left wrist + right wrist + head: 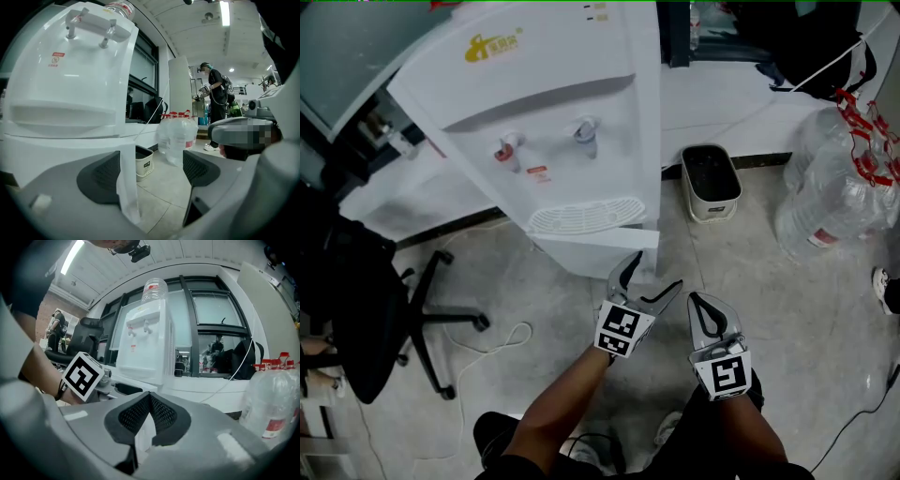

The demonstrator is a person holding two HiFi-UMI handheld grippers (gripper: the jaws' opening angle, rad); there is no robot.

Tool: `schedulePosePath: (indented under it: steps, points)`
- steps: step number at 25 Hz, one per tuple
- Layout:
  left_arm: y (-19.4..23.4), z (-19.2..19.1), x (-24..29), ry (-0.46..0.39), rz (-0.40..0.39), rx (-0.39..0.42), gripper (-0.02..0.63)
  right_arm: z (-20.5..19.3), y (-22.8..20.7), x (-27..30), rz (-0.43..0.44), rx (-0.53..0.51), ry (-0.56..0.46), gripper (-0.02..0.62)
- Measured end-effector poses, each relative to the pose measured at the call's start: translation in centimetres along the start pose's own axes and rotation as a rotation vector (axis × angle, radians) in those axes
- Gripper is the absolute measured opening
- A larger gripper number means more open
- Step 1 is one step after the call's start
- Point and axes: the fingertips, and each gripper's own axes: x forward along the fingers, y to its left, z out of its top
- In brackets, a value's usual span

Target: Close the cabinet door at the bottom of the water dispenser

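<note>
The white water dispenser (553, 122) stands on the floor ahead, with two taps and a grille. Its bottom cabinet door (602, 246) juts out ajar towards me. My left gripper (656, 272) is open right at the door's free edge. In the left gripper view that thin white door edge (127, 187) stands upright between the jaws, close against the left pad (101, 178), while the right pad (200, 168) is well clear of it. My right gripper (696, 302) hangs beside the left one, shut on nothing, its pads (161, 414) meeting at the tips.
A small white bin (710, 183) sits right of the dispenser, large bagged water bottles (839, 187) beyond it. A black office chair (384, 309) and a loose cable (502, 342) lie to the left. A person (216, 101) stands far off in the room.
</note>
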Motion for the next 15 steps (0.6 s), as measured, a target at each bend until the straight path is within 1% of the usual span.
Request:
schedulePosePath:
  steps: [5,10,13,14,15]
  points:
    - [1.4,0.7,1.9,0.004,0.013,-0.003,0.44,0.5,0.2,-0.1,0.011,-0.002,-0.013,0.005]
    - [3.2,1.1,3.4,0.0,0.045,0.007,0.44,-0.1,0.8,-0.4,0.057,0.001,0.015,0.005]
    - [4.2,1.1,3.8,0.005,0.064,0.002,0.447,-0.1,0.7,-0.4,0.061,-0.009,0.017,0.005]
    - [4.2,1.0,3.8,0.009,0.063,0.004,0.438,0.0,0.7,-0.4,0.061,-0.013,0.014,0.005]
    - [4.0,0.9,3.8,0.013,0.058,0.007,0.444,0.1,0.7,-0.5,0.061,-0.019,0.01,0.005]
